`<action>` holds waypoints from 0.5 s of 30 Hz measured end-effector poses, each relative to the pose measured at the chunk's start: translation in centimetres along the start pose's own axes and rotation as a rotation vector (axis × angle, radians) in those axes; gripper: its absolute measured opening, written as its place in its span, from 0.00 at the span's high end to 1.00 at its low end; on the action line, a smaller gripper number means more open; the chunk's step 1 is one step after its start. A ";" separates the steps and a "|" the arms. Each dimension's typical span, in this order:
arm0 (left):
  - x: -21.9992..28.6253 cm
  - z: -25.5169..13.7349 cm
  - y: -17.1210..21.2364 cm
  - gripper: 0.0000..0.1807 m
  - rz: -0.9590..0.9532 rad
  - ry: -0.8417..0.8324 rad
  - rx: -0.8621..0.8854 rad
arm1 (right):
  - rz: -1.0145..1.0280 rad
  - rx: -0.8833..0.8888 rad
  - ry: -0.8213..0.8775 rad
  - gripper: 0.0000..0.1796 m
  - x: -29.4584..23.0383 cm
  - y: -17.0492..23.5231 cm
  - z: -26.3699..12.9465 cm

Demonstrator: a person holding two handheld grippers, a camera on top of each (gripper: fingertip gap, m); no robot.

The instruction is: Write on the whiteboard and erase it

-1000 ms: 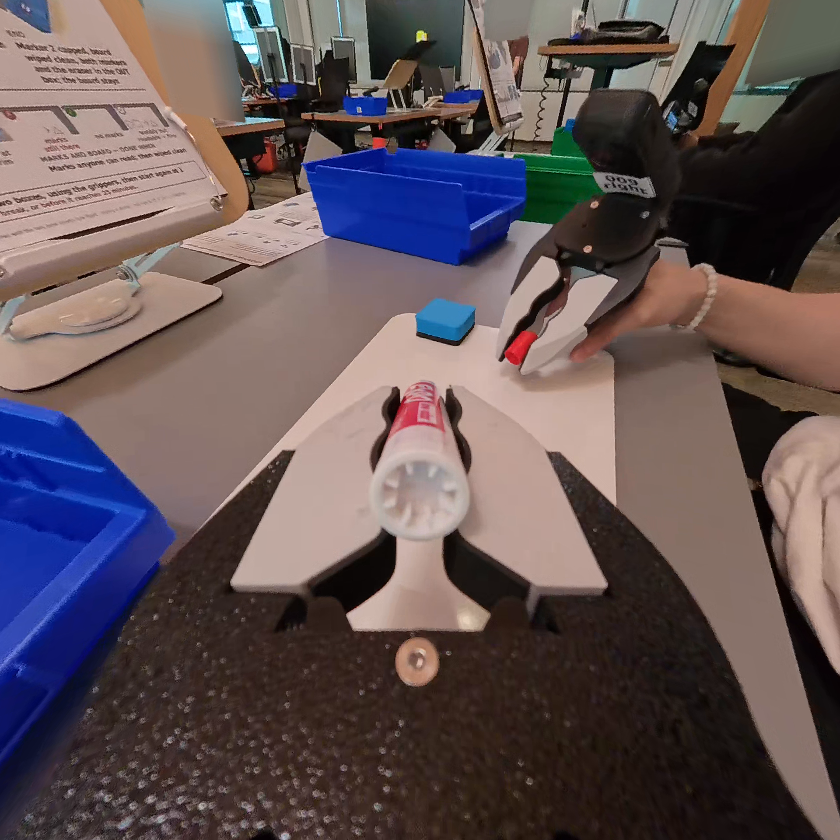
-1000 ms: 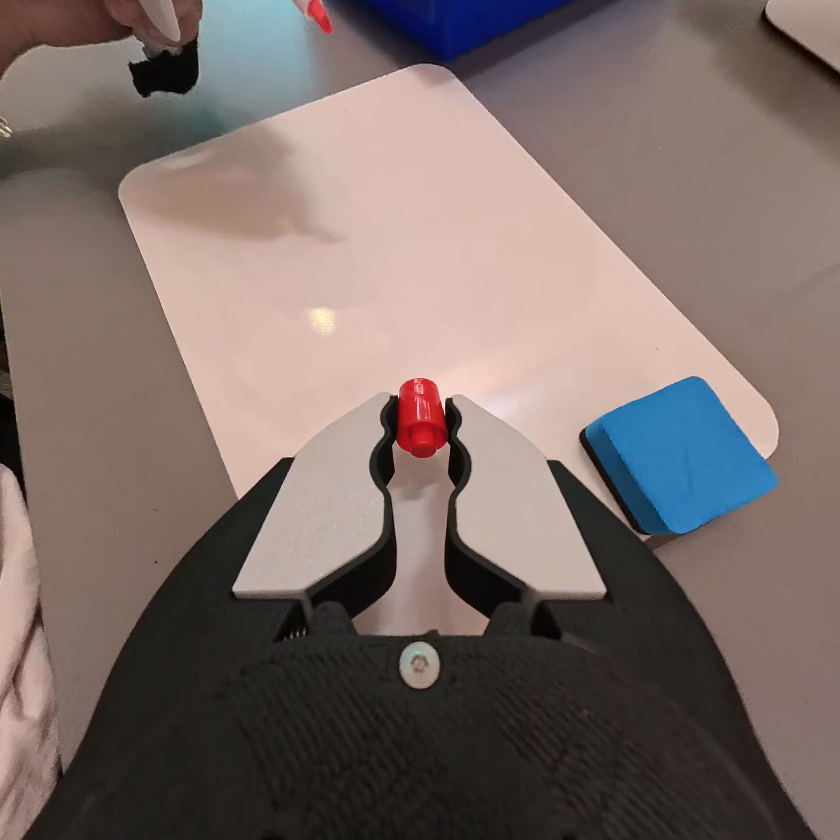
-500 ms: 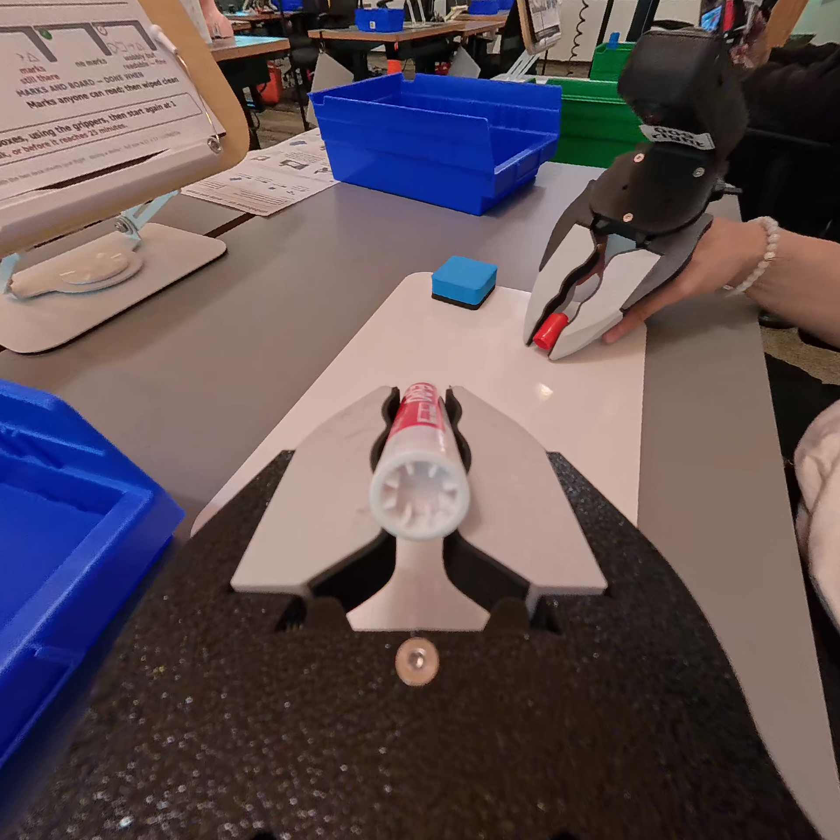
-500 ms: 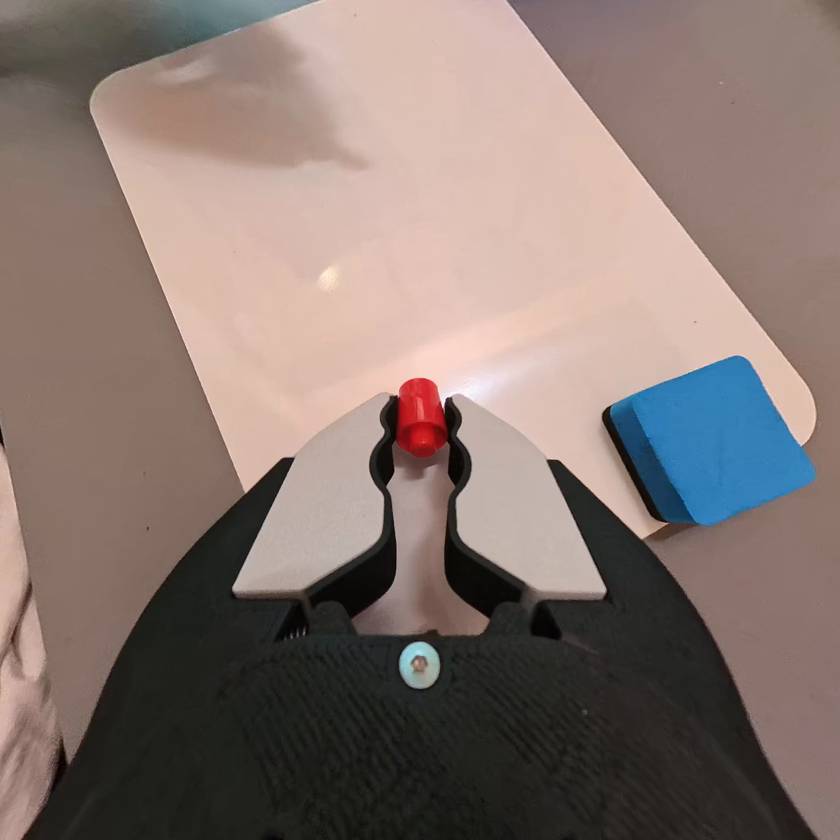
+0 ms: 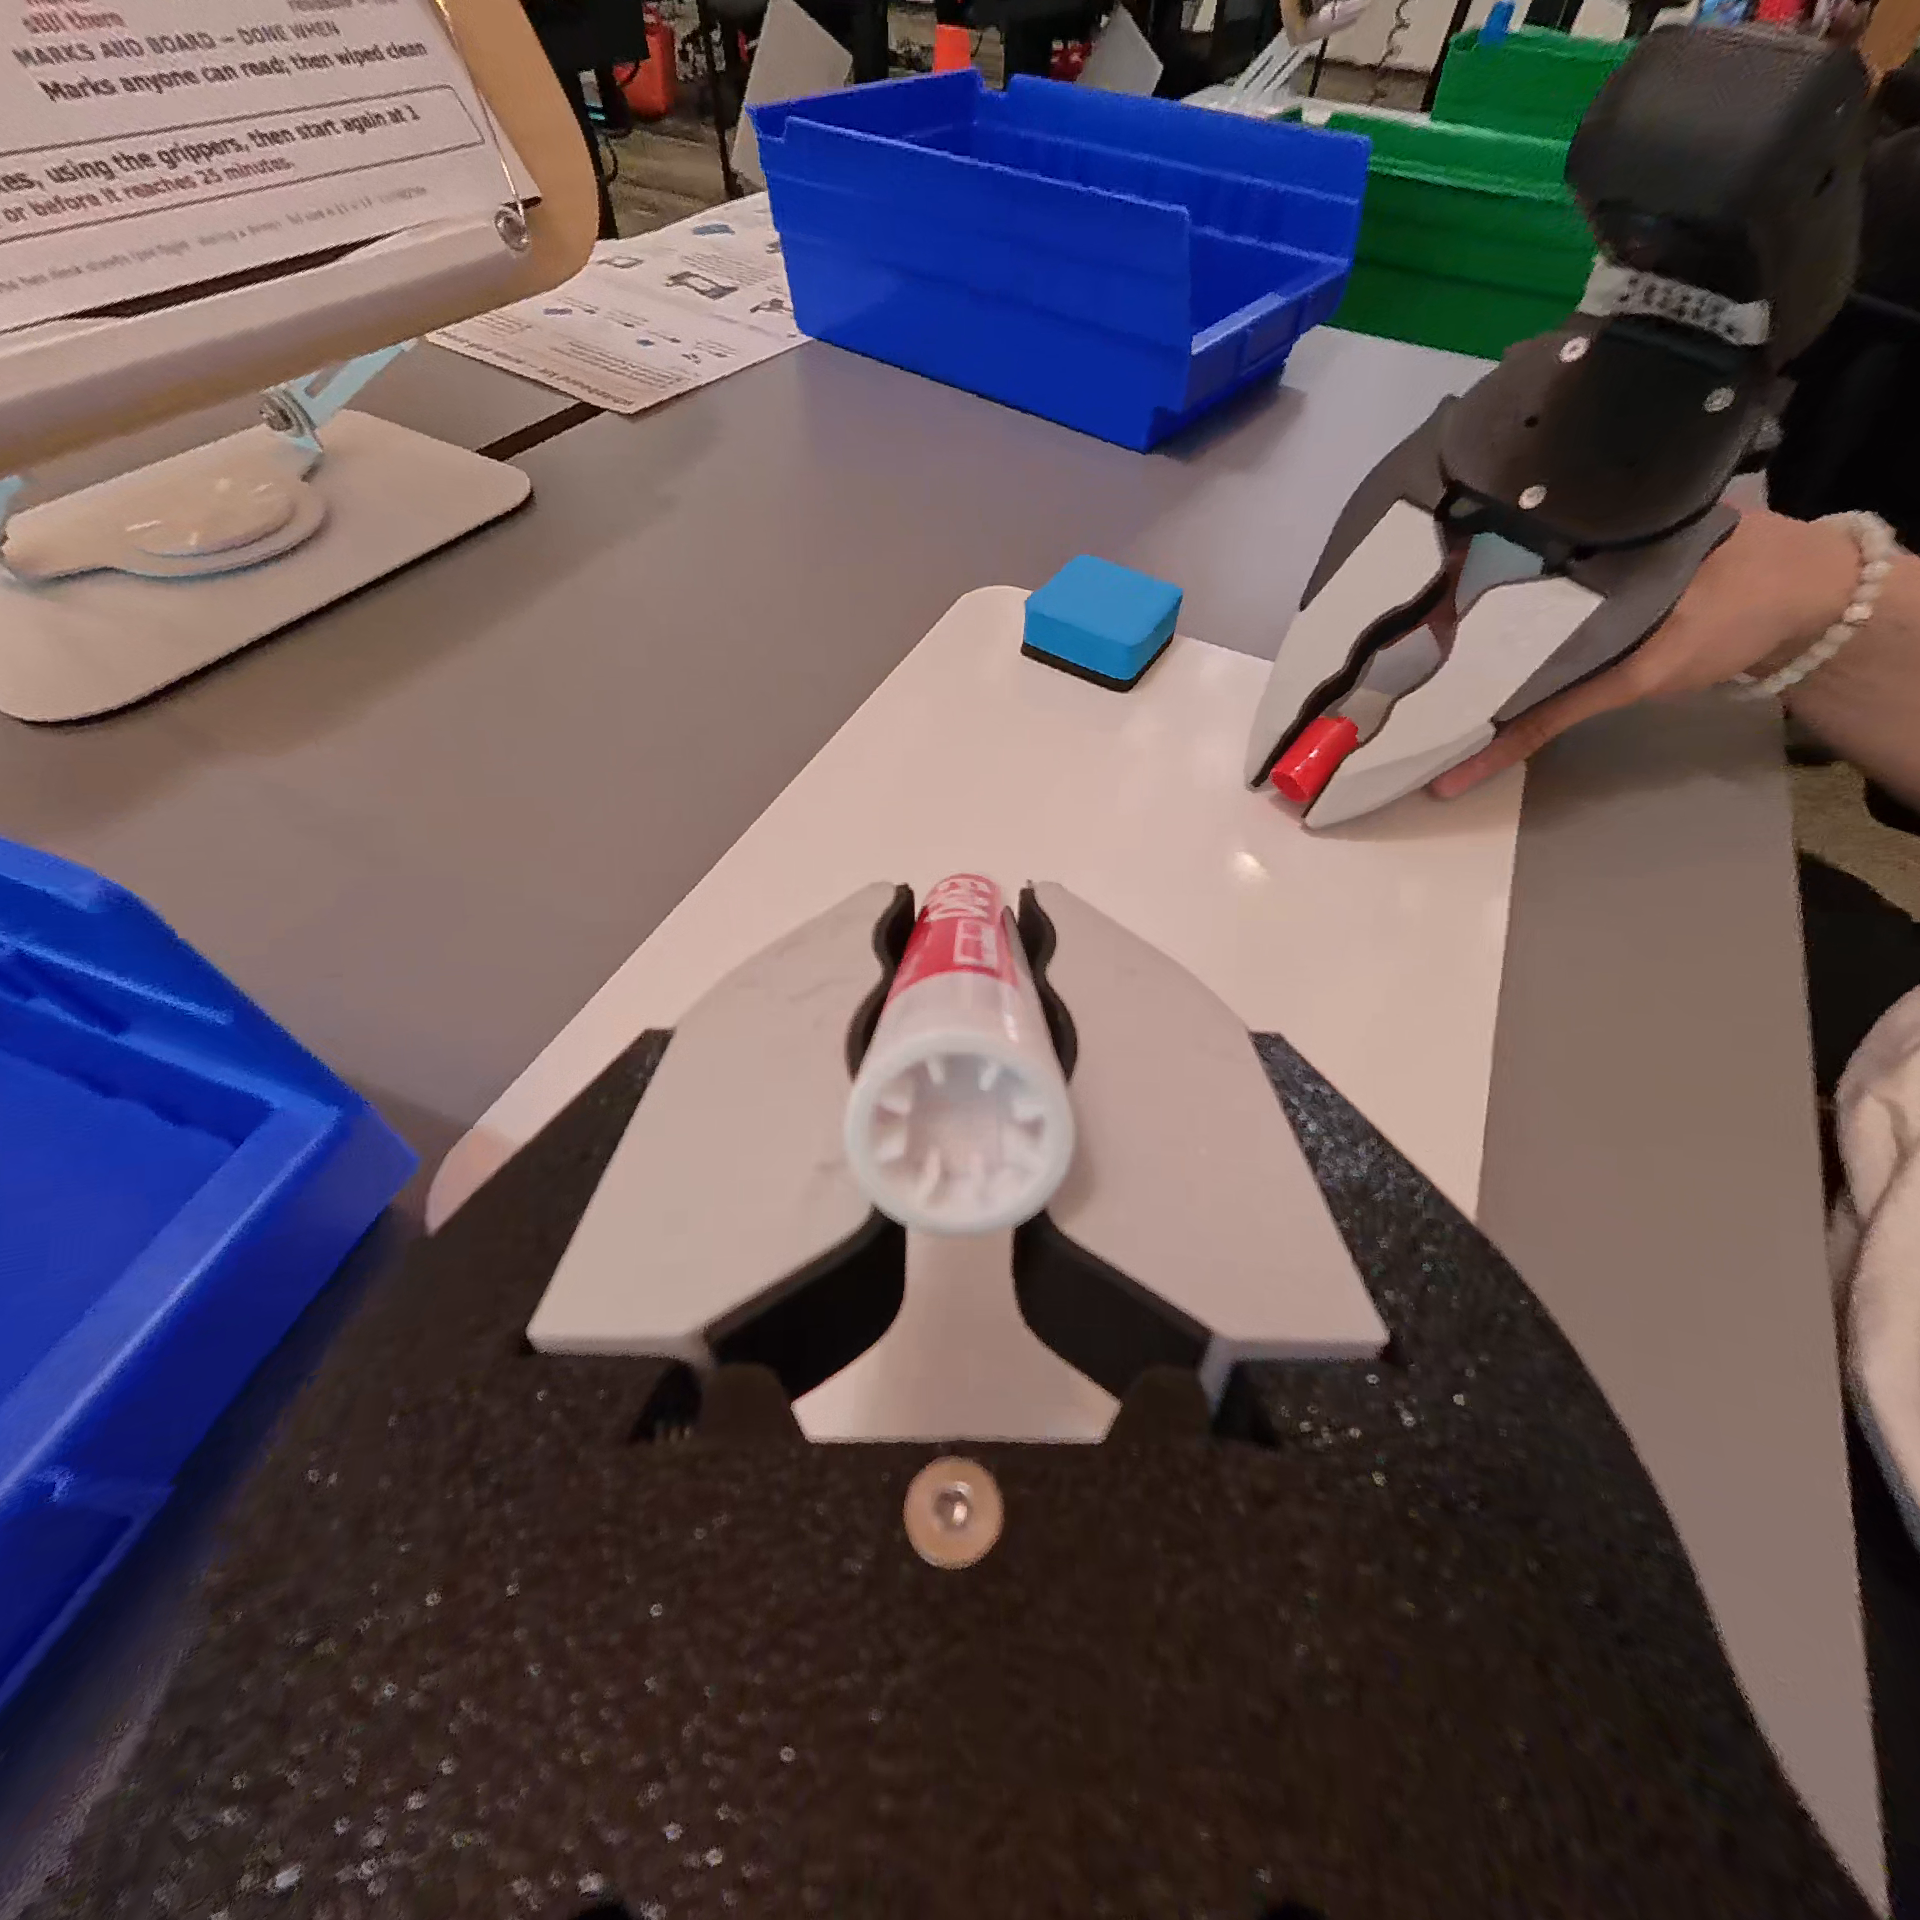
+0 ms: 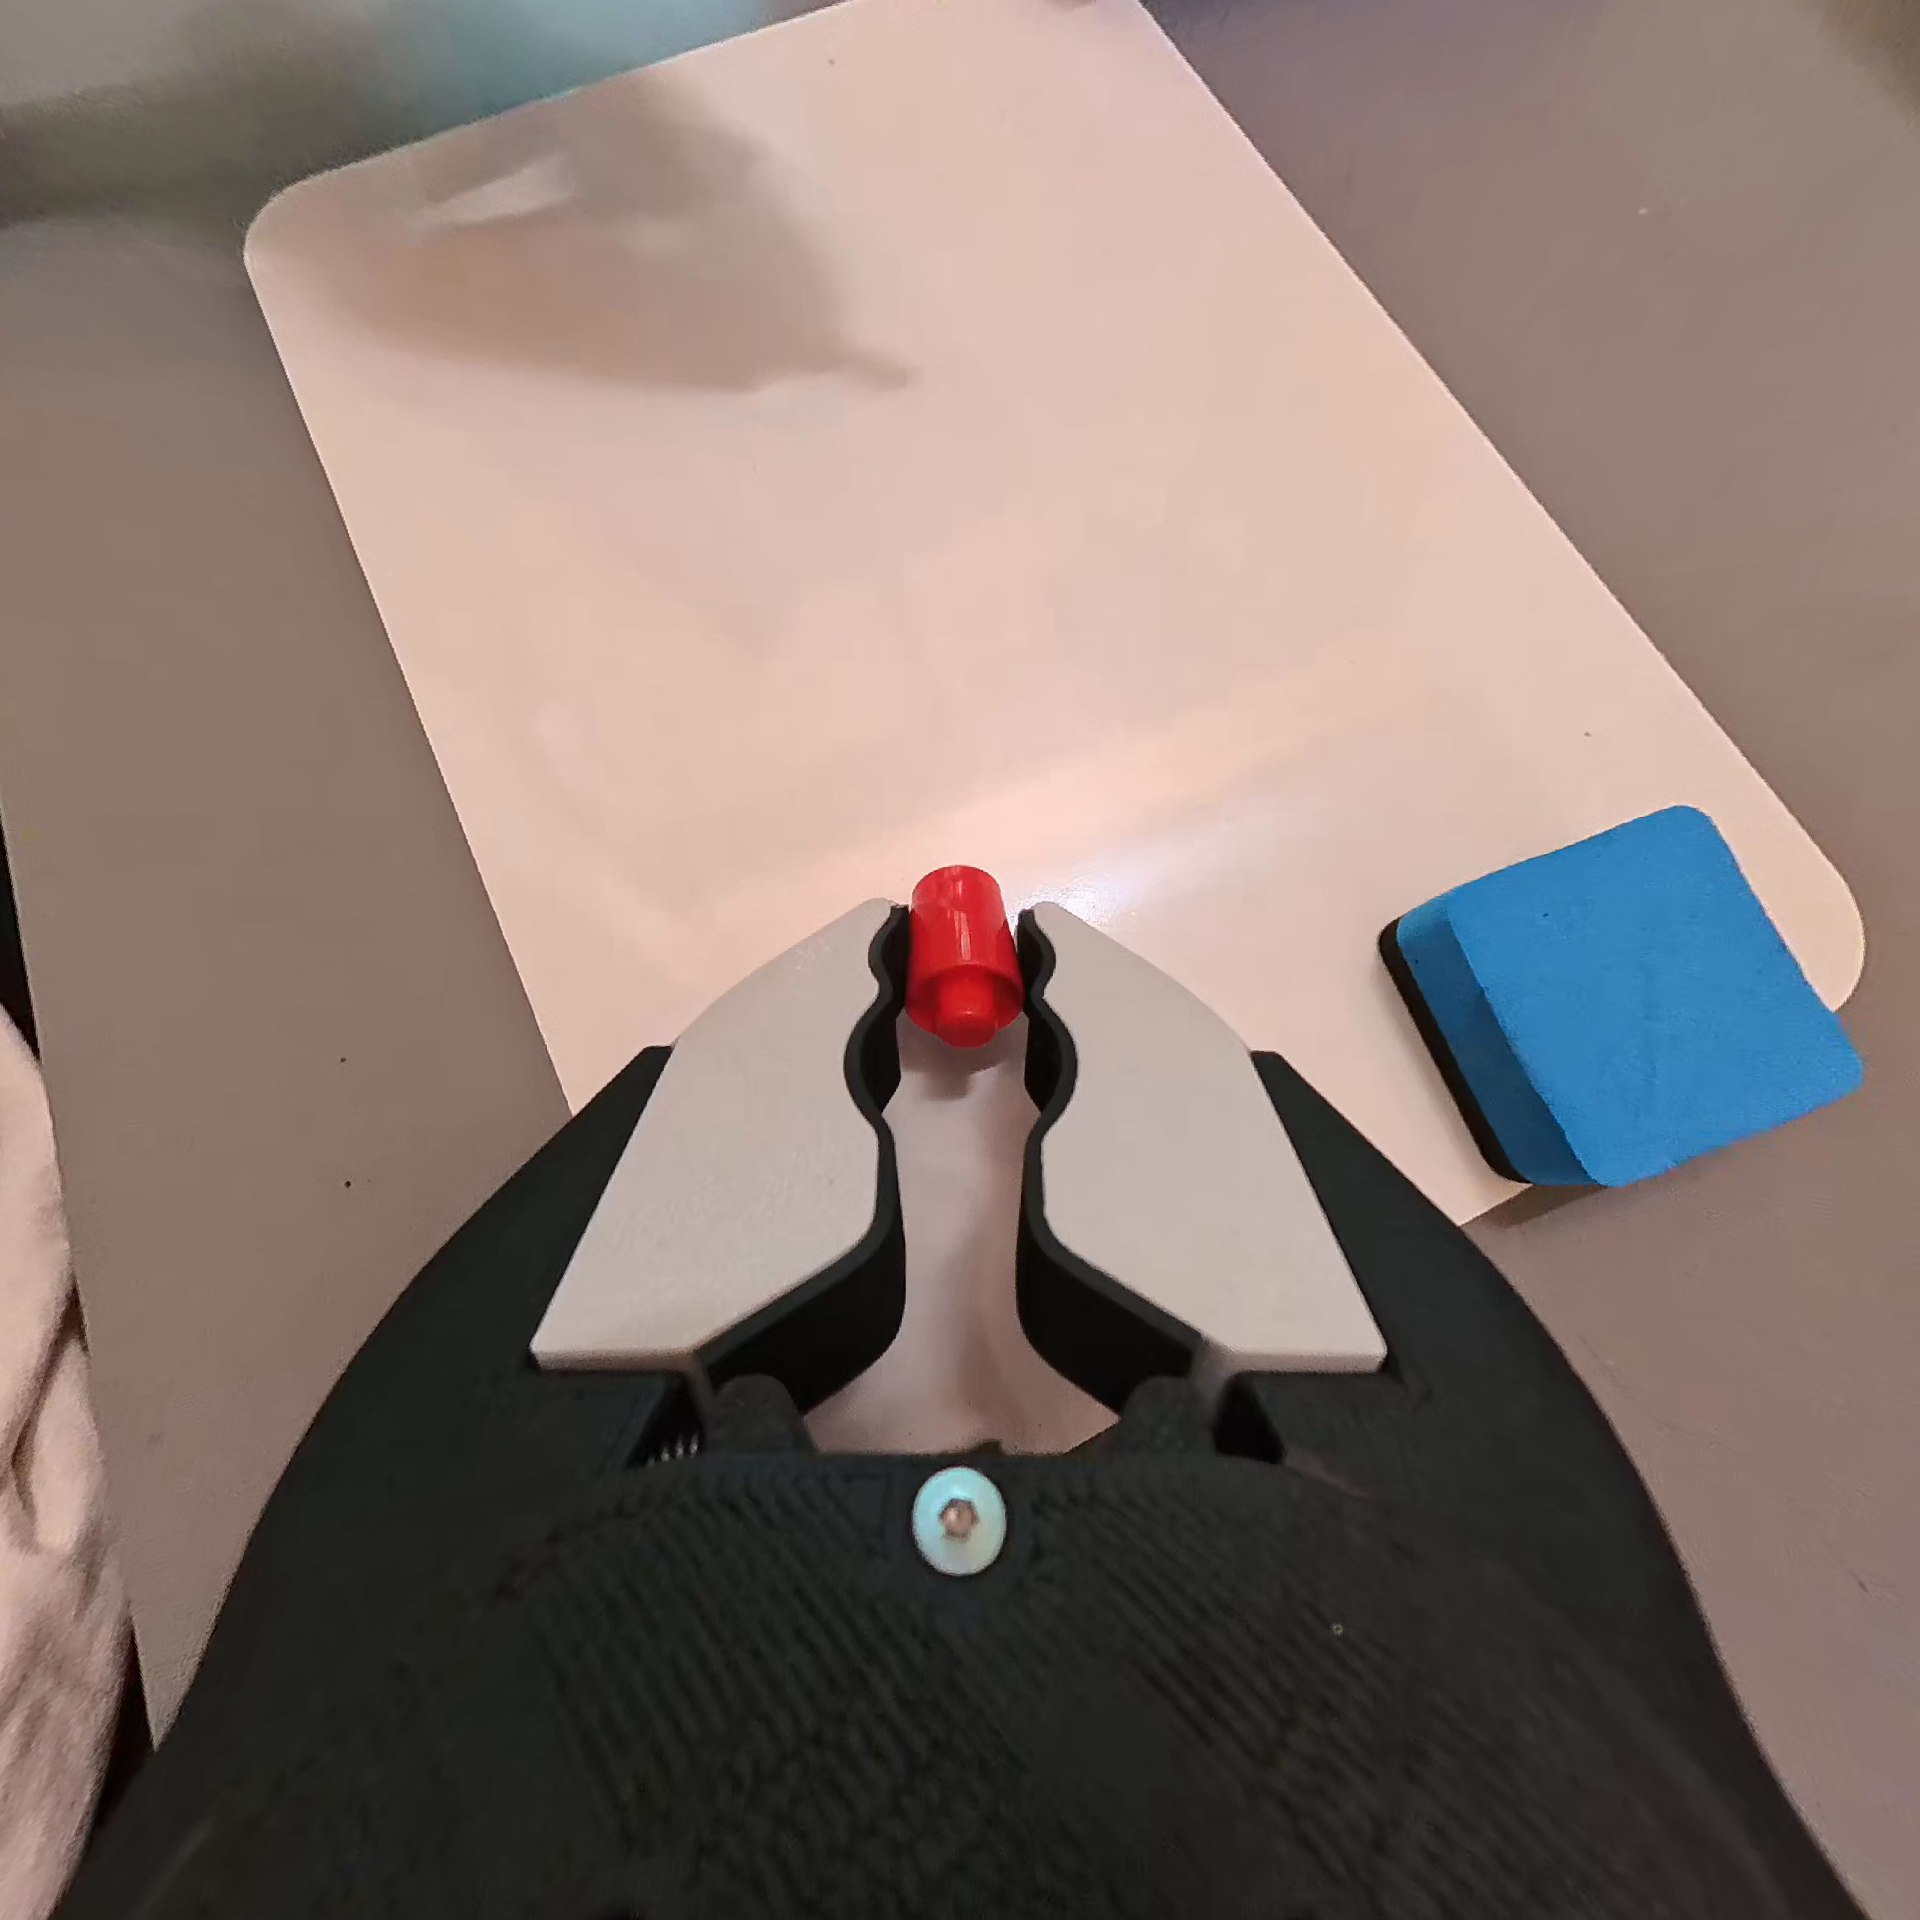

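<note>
Here, our left gripper point(image 5: 956, 904) clamped the marker point(image 5: 961, 1039) between its fingers above the whiteboard point(image 5: 1143, 852); our right gripper point(image 6: 958, 925) pinched the red cap point(image 6: 958, 971), the blue eraser point(image 6: 1621, 997) lying right of its fingertips.

White whiteboard point(image 6: 935, 499) flat on grey table point(image 5: 623, 623), clean. Blue eraser point(image 6: 1621, 1008) on board's far corner, overhanging edge. Uncapped red-labelled marker point(image 5: 961, 997) pinched in left jaws, butt toward camera. Red cap point(image 6: 958, 968) pinched in right jaws.
</note>
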State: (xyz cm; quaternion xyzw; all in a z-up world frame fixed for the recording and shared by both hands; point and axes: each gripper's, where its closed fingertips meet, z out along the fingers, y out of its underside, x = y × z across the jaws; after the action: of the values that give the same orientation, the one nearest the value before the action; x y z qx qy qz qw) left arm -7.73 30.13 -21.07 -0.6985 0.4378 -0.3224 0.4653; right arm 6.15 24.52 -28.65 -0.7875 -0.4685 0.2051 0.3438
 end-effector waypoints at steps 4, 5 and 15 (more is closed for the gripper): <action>-0.1 -0.3 0.1 0.90 -0.056 0.025 0.028 | -0.002 0.001 -0.002 0.89 0.0 0.0 0.0; -0.2 -0.3 0.2 0.90 -0.059 0.022 0.025 | -0.003 -0.001 -0.003 0.89 0.0 0.0 0.0; -0.4 -0.4 1.2 0.90 -0.024 0.023 -0.040 | -0.005 0.012 -0.006 0.89 0.0 -0.1 0.0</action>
State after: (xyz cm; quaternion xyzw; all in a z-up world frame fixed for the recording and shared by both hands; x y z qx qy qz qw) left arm -8.61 30.15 -22.03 -0.7090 0.4411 -0.3273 0.4422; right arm 6.08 24.54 -28.57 -0.7838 -0.4702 0.2092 0.3476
